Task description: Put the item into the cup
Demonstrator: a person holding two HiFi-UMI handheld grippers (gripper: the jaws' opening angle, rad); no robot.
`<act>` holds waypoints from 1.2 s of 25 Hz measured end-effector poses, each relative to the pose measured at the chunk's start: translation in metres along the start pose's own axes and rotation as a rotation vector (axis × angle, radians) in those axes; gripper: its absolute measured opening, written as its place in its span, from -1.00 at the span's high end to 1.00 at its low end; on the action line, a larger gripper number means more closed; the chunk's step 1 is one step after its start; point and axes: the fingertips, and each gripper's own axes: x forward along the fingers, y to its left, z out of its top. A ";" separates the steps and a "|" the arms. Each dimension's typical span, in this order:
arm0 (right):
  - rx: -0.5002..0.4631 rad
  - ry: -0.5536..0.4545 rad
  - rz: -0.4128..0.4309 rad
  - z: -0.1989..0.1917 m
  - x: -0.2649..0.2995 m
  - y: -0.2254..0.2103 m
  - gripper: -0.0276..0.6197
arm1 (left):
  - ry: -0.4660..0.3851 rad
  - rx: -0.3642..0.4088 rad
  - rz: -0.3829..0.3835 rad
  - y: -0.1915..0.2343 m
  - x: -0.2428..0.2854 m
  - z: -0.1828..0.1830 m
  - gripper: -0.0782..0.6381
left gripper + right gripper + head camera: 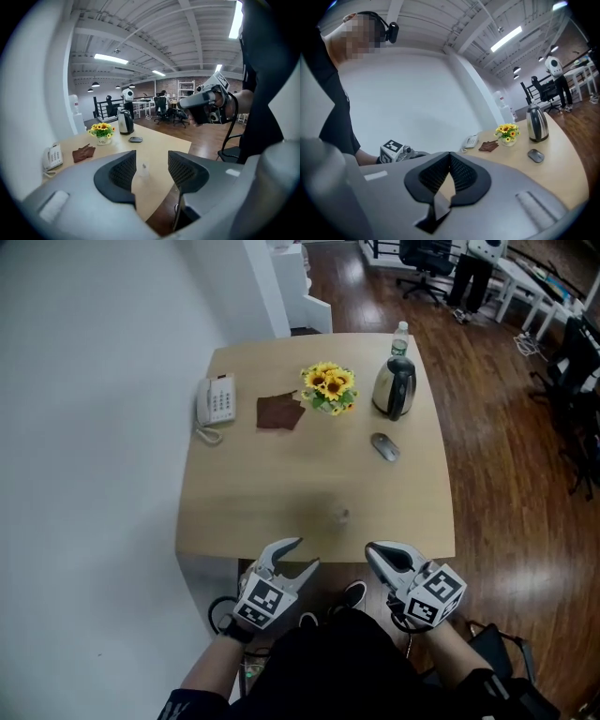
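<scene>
- Head view: both tools hang off the near edge of the counter [281,493], over the person's lap.
  - The left hand-held gripper [305,553] is released, with nothing in it.
  - The right hand-held gripper [377,557] looks clenched.
- Head view, layout keyed to the sunflower pot [328,388]:
  - The brown cloth [279,412] is just left of it and the phone [216,401] is further left.
  - The kettle [395,388] is to its right, with a bottle [400,337] behind the kettle.
  - The mouse [384,446] is nearer than the pot and to its right.
  - A faint clear cup [342,515] stands well nearer than the pot, close to the near edge.
- Left gripper view: the jaws are wide apart and empty. The clear cup [143,168] sits on the counter beyond the gap, roughly centred between them and not touched.
- Right gripper view: the jaw tips meet with nothing gripped. It points across the counter, with the pot far off to the right of the tips.
- Step, as I judge it: pre-grasp. Nothing is picked up and neither tool is over the counter.
- I can't tell which object is the item. The cup is too transparent to see whether anything is already inside.
- Next move, as I judge it:
  - Reach forward, grip the item and carry it over the cup mouth.
  - Let go low, because a light clear cup near the edge could tip or slide.
  - The left tool is already lined up to steady the cup.
</scene>
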 end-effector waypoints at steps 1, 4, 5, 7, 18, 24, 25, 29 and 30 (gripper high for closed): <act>-0.012 0.006 0.003 -0.002 0.002 0.009 0.89 | -0.014 -0.008 -0.003 -0.004 -0.009 -0.001 0.20; -0.031 0.015 -0.001 -0.012 0.004 0.039 0.89 | -0.051 -0.034 -0.003 -0.015 -0.039 -0.010 0.21; -0.031 0.012 -0.006 -0.016 0.004 0.049 0.89 | -0.057 -0.031 -0.002 -0.019 -0.049 -0.015 0.21; -0.030 0.000 -0.019 -0.023 0.002 0.073 0.89 | -0.065 -0.022 -0.005 -0.029 -0.072 -0.025 0.21; -0.047 -0.047 -0.101 -0.071 -0.038 0.201 0.89 | -0.126 -0.014 -0.057 -0.105 -0.188 -0.063 0.22; -0.100 -0.038 -0.118 -0.083 -0.052 0.241 0.89 | -0.148 0.013 -0.068 -0.127 -0.210 -0.069 0.23; -0.112 -0.037 -0.115 -0.083 -0.054 0.245 0.89 | -0.158 0.012 -0.064 -0.130 -0.213 -0.068 0.23; -0.130 -0.030 -0.091 -0.081 -0.063 0.257 0.89 | -0.183 -0.002 -0.029 -0.137 -0.222 -0.060 0.23; -0.133 -0.029 -0.081 -0.079 -0.066 0.260 0.89 | -0.188 -0.010 -0.024 -0.141 -0.223 -0.058 0.23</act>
